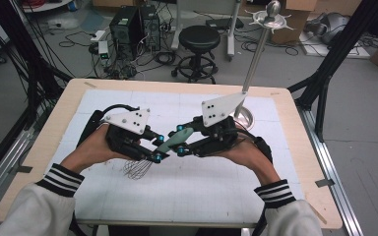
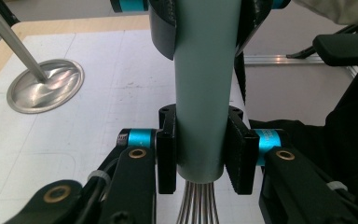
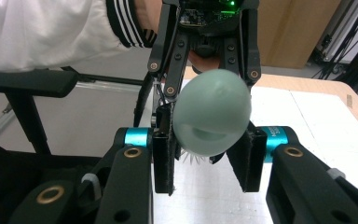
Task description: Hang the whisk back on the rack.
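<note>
The whisk (image 1: 163, 145) is held above the white mat (image 1: 192, 182), its pale green handle mostly masked by jaws; its wire loops (image 1: 137, 168) are faint. A steel stand (image 1: 242, 114) stands just behind. The left gripper (image 2: 200, 154) clamps the handle near the wires; the right gripper (image 3: 209, 154) grips its rounded end.

left tongs (image 1: 156, 147): clamped | right tongs (image 1: 179, 140): clamped, facing left tongs
</note>
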